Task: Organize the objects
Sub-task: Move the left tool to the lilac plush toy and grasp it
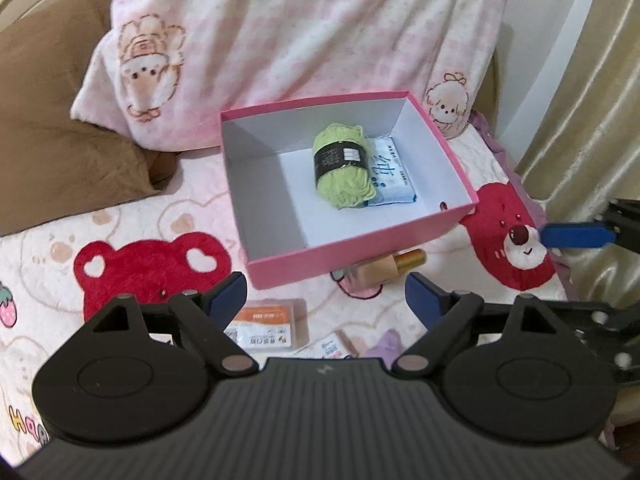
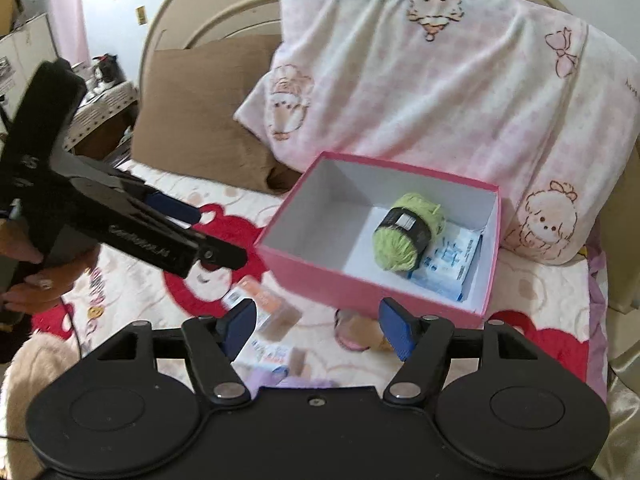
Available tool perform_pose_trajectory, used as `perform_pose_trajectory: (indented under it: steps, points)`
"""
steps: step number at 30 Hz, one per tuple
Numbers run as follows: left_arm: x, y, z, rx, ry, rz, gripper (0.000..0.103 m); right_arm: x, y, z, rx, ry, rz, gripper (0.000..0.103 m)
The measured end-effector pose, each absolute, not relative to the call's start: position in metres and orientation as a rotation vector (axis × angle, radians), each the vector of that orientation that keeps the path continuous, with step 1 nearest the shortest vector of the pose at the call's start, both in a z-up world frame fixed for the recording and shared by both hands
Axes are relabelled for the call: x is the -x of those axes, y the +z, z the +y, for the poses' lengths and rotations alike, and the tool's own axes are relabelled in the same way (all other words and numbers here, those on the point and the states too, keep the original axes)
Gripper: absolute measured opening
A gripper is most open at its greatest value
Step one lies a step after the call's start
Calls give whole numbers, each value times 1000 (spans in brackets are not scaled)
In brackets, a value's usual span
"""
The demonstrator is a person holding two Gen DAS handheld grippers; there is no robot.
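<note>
Left wrist view: left gripper (image 1: 326, 294) jaws apart, nothing between. Orange packet (image 1: 267, 322) on bedspread below (partly hidden). Pink box (image 1: 352, 256) centre, holding green yarn (image 1: 343, 168) atop blue packet (image 1: 390, 174). Right gripper (image 2: 316, 322) likewise spread, empty, just before box.

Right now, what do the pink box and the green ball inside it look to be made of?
Pink box: looks like stiff paperboard, matte pink outside, plain white inside, with crisp folded corners. Green ball: a skein of soft yarn, fuzzy twisted strands showing, wrapped by a dark paper-like band; the fibre type can't be told.
</note>
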State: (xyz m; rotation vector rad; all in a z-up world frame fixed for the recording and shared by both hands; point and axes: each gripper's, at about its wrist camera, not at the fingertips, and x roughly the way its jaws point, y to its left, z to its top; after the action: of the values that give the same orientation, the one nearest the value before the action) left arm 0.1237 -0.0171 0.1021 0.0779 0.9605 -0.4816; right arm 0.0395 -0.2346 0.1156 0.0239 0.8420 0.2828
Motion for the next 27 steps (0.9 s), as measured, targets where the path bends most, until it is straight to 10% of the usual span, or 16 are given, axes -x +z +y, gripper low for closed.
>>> perform_pose_trajectory:
  steps: [27]
  points:
    - [-58, -22, 5, 101, -450, 1019, 93, -4, 9, -195, 18, 333, 888, 84]
